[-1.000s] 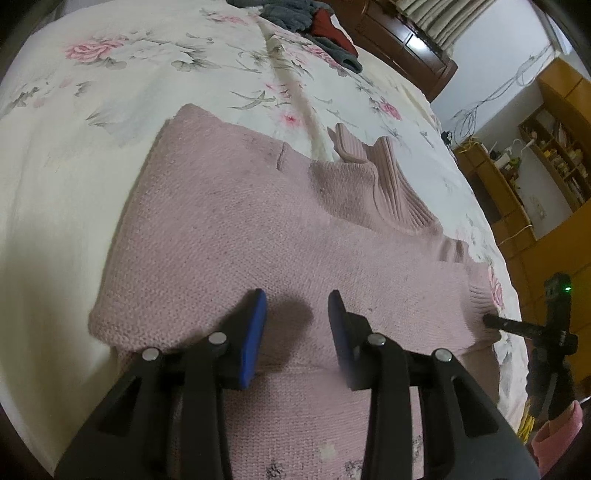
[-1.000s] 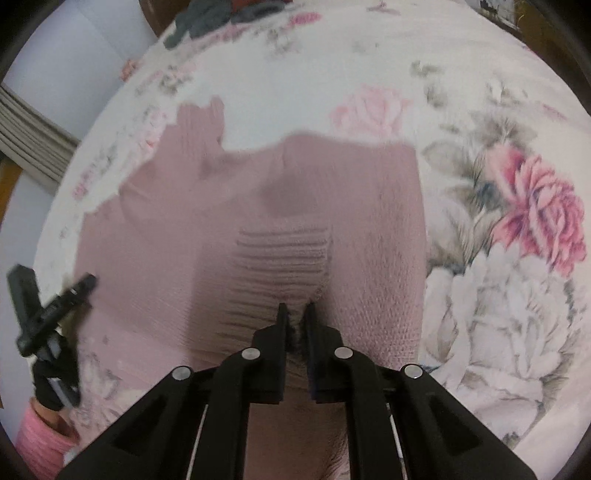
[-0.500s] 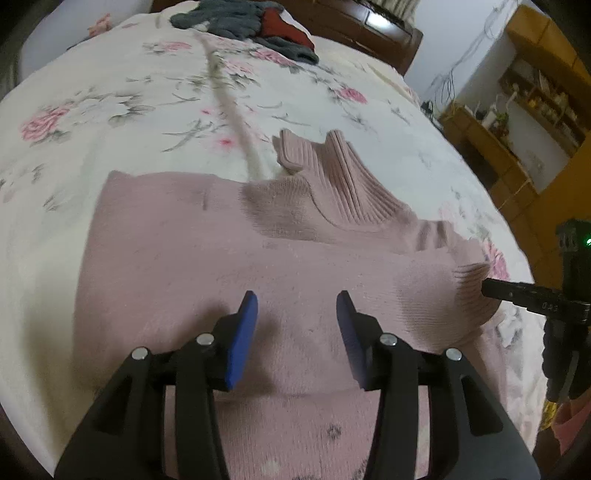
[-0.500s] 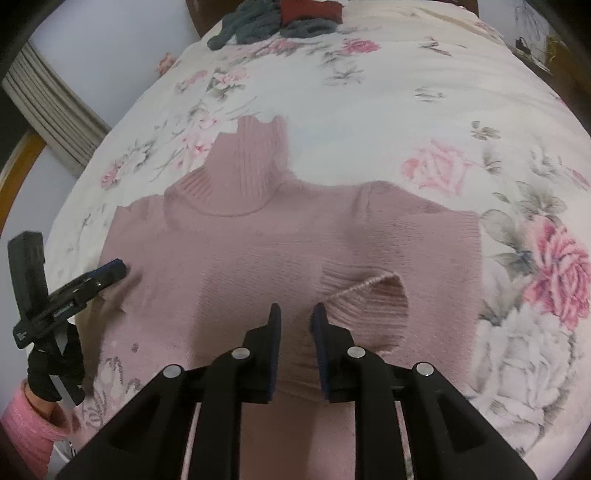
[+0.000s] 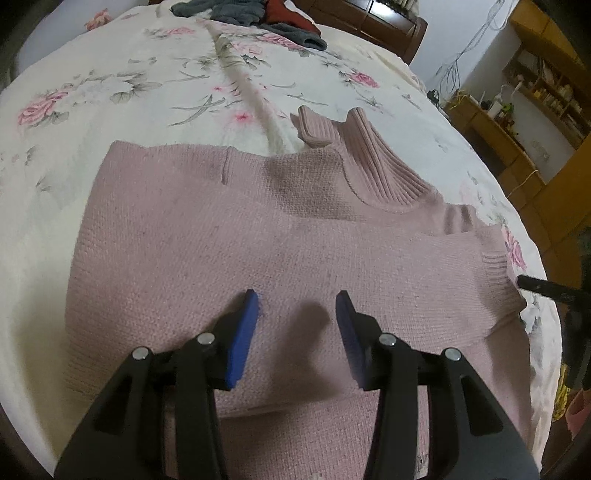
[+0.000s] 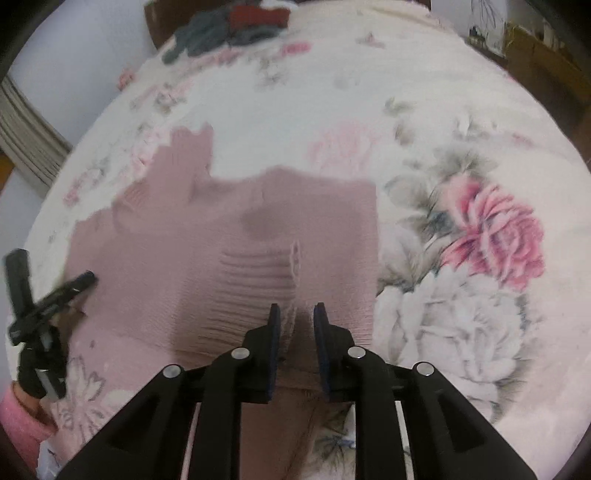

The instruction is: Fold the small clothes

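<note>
— Sweater [image 5: 258, 236] flat on the bed [image 5: 110, 96]. Why?
— For folding. Left gripper [image 5: 295, 310] hovers over its middle, jaws wide apart, holding nothing. Right gripper [image 6: 295, 314], by its cuff [image 6: 255, 284], jaws apart, empty too.

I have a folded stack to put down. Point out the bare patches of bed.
Free: the floral bedspread right of the pink knitted turtleneck sweater, and the wide strip between its collar and the grey and red clothes pile by the headboard. Crowded: the near middle, under the sweater and both grippers.
</note>
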Available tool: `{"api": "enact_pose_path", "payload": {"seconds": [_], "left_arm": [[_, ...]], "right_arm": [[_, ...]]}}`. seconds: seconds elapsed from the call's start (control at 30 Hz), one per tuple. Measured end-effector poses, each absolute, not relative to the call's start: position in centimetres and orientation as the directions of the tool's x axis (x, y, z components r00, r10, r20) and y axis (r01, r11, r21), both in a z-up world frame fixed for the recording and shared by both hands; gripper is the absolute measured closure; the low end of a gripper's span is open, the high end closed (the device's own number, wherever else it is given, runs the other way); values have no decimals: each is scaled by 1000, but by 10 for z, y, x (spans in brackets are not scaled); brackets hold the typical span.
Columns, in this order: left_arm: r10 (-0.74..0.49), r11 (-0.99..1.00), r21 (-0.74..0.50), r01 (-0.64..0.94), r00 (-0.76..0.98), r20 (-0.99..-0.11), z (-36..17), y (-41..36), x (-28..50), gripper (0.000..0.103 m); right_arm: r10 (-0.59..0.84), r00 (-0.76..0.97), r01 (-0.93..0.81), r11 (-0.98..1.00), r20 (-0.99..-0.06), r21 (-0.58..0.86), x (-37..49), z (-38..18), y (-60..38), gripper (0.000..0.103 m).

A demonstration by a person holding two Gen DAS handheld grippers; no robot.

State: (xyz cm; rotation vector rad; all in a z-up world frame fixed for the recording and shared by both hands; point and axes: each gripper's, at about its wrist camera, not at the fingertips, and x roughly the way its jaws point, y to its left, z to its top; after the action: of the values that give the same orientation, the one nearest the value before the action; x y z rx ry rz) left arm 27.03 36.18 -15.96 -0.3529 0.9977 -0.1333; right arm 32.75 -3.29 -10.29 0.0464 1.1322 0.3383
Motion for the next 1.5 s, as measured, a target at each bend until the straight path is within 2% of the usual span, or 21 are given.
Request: {"api": "enact_pose_path", "payload": {"seconds": [0.17, 0.37, 0.53, 0.6, 0.67, 0.8, 0.87, 1.07, 1.27, 1.37, 1.4, 1.43, 1.47, 1.5], "left_arm": [[-262, 937, -345, -58, 538, -802, -157, 359, 269, 59], [-279, 936, -349, -37, 526, -803, -158, 362, 270, 59], [-260, 940, -336, -57, 517, -816, -148, 359, 281, 59], [-276, 936, -350, -35, 545, -792, -133, 354, 295, 57], [-269, 940, -339, -24, 560, -784, -124, 348, 311, 48], [-260, 945, -325, -25, 545, -797, -120, 335, 368, 43], [-265, 943, -332, -39, 518, -814, -126, 332, 395, 41], [-252, 939, -330, -92, 468, -847, -149, 327, 436, 41], [-271, 918, -367, -150, 437, -858, -168, 330, 448, 41], [-291, 905, -394, -160, 444, -847, -169, 329, 451, 44], [-314, 893, -420, -158, 450, -836, -169, 328, 451, 51], [-318, 891, -426, -160, 451, -834, -169, 326, 451, 56], [-312, 896, -417, -155, 450, -837, -169, 323, 451, 62], [-306, 901, -407, -150, 447, -841, -170, 322, 451, 67]], "right_arm": [[396, 334, -330, 899, -855, 287, 326, -96, -3, 84], [329, 247, -333, 912, -911, 239, 331, -143, 9, 85], [362, 232, -332, 902, -903, 276, 337, -141, 3, 84], [378, 239, -356, 891, -894, 281, 342, -134, 9, 81], [417, 239, -366, 875, -877, 317, 352, -127, 15, 78], [458, 250, -376, 858, -853, 350, 381, -121, 29, 74], [462, 269, -375, 858, -845, 351, 396, -121, 35, 66], [511, 286, -321, 848, -810, 422, 453, -132, 55, 56], [505, 290, -269, 858, -813, 437, 492, -150, 78, 51], [497, 287, -242, 864, -819, 440, 504, -164, 95, 50], [500, 291, -238, 864, -816, 444, 505, -166, 96, 50], [501, 288, -238, 863, -816, 446, 506, -169, 99, 52], [499, 278, -240, 863, -821, 444, 506, -172, 101, 78], [510, 245, -251, 855, -824, 454, 506, -176, 105, 95]]}}
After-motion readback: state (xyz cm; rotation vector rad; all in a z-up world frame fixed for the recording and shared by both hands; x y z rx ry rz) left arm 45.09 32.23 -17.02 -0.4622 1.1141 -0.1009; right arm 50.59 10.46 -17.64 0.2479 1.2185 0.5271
